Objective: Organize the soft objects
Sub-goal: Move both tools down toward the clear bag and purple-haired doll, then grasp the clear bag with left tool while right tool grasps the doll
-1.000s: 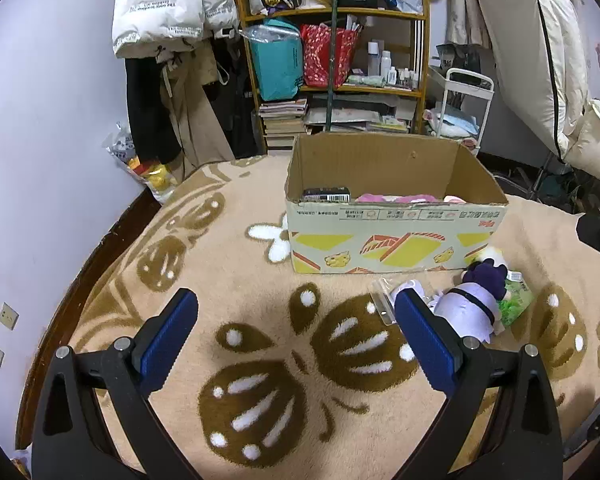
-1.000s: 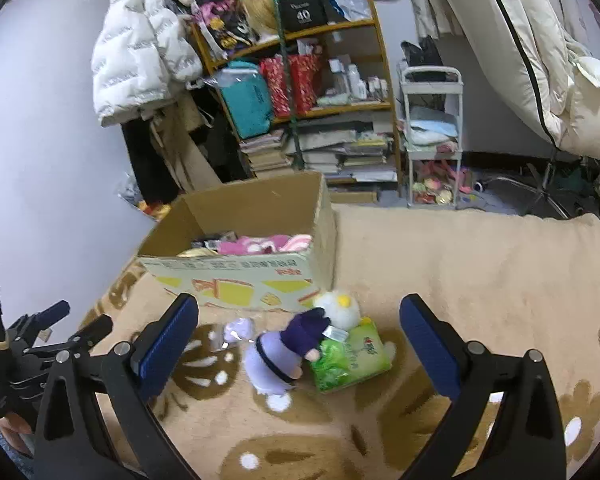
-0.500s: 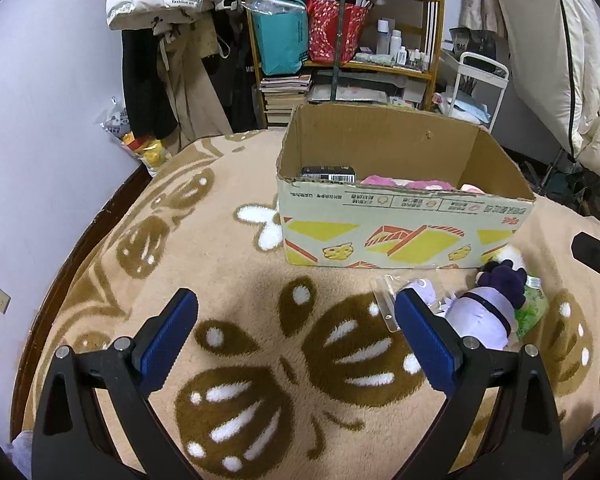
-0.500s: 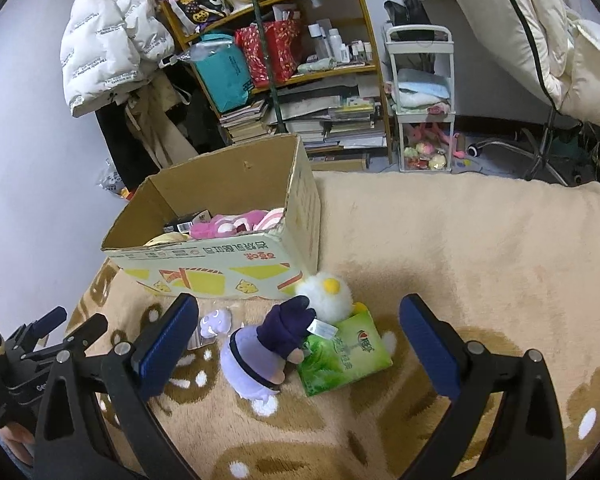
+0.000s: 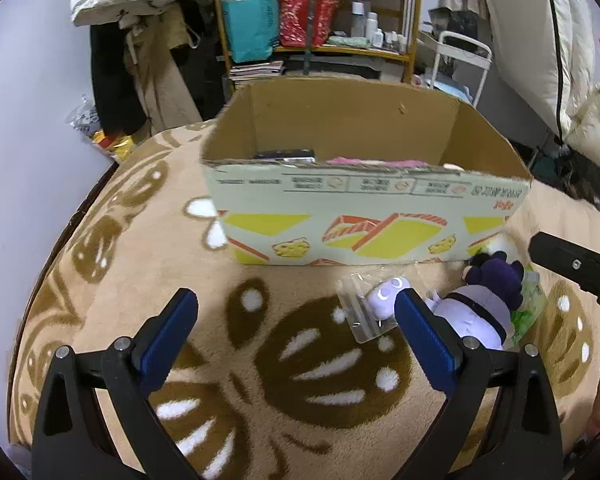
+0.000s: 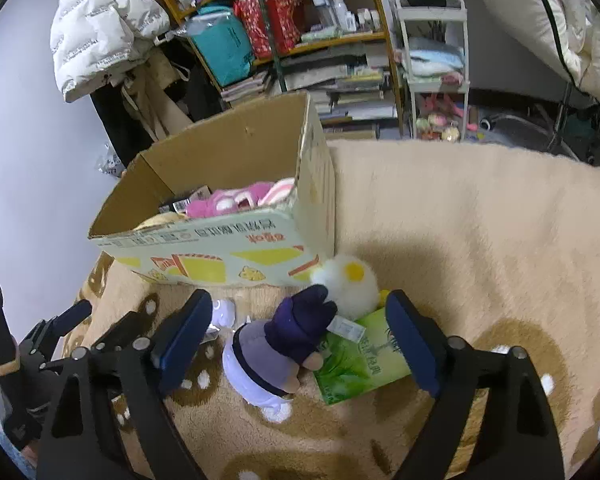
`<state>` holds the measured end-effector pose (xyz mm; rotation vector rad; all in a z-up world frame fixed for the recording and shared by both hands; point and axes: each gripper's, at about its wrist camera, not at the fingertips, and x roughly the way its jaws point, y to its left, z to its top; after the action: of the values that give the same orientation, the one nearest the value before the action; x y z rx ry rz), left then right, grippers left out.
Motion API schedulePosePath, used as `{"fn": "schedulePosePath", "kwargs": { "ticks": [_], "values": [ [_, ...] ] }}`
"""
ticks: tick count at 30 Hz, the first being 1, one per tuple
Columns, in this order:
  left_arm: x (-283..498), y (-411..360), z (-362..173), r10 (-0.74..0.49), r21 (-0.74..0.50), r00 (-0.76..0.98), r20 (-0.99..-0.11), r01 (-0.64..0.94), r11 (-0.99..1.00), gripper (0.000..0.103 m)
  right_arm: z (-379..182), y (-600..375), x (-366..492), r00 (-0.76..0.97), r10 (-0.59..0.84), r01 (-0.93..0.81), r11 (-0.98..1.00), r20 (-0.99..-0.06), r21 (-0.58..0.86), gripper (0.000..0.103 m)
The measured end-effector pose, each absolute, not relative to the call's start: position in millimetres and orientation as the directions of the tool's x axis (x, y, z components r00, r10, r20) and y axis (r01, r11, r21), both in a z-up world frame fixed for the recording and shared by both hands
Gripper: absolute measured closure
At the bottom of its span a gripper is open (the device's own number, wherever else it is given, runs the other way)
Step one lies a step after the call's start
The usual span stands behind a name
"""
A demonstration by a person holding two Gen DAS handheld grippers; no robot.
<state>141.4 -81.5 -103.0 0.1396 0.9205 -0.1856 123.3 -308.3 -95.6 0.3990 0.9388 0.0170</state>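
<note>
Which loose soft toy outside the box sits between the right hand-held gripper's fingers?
The purple-hatted plush doll; the white fluffy chick lies beyond it against the cardboard box.

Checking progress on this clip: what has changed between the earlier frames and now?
Both tools have come down and closer to the bed. The right tool now frames the purple plush doll, its jaws just closing a little but still open, touching nothing. The left tool is open and empty, nearer the cardboard box. Unmoved: doll, white plush, green packet, box. Nothing taken or let go.
</note>
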Motion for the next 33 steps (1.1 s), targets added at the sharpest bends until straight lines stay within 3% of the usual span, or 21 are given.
{"fn": "schedulePosePath", "kwargs": {
  "ticks": [7,33],
  "values": [
    [145.2,-104.7,-118.3,-0.133,0.052,0.581,-0.803,0.290,0.956,0.005,-110.9,-307.6,130.1,0.554,0.220,0.175,0.912,-0.803,0.370,0.026],
    [184.2,-138.9,-169.2,-0.198,-0.059,0.462,-0.865,0.298,0.953,0.005,-138.3,-302.2,144.3,0.503,0.289,0.172,0.890,-0.814,0.422,0.026]
  ]
}}
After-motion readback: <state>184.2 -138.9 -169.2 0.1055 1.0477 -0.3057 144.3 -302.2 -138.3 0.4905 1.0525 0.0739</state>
